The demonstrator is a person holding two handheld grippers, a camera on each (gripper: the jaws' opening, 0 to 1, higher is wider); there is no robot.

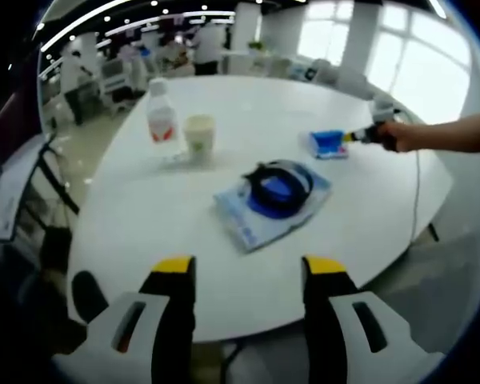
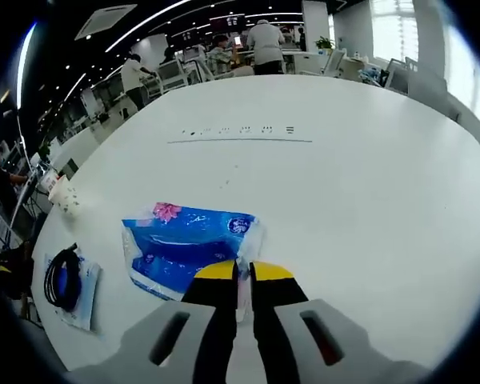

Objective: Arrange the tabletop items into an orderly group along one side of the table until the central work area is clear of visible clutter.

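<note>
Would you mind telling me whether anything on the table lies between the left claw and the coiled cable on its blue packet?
Nothing visible does. The left claw is open at the table's near edge, and only bare white tabletop separates it from the cable on its blue packet. The bottle and cup stand beyond, off to the left.

White table (image 1: pixel 144 240): bottle (image 1: pixel 162 116), cup (image 1: pixel 199 138), perhaps pouches (image 1: pixel 274 200).
</note>
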